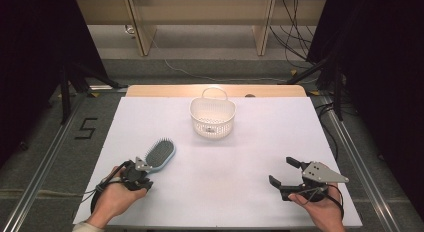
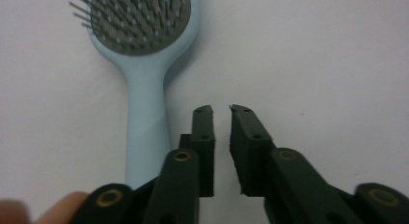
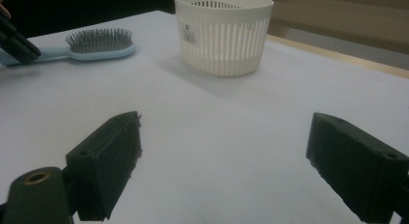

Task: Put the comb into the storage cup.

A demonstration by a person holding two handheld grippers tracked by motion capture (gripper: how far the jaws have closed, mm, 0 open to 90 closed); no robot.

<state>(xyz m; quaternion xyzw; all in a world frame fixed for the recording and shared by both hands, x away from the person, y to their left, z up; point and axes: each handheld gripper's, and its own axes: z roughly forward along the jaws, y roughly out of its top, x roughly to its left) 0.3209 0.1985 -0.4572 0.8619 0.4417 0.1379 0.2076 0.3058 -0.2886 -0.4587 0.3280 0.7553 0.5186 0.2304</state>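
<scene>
We are holding a claw in each hand over the white counter (image 1: 225, 162). Our left claw (image 2: 221, 108) is sitting low at the near left, just beside the handle of the light blue hairbrush (image 2: 144, 89); in the left gripper view its jaws are standing a narrow gap apart, with only bare counter showing between them, and the handle is lying alongside the outer face of one jaw, not between the two. We cannot tell whether that jaw is touching the handle. The hairbrush is lying flat on the counter, bristles facing up, its head pointing away from us toward the middle and its handle pointing back toward our left hand (image 1: 114, 194).

Our right claw (image 3: 224, 156) is hovering at the near right, well apart from the brush, its jaws spread wide and gripping nothing, aimed across the counter toward the left side.

A white slotted basket (image 1: 212, 117) with a loop handle is standing upright near the far edge of the counter, about midway across, well apart from both claws and from the hairbrush
</scene>
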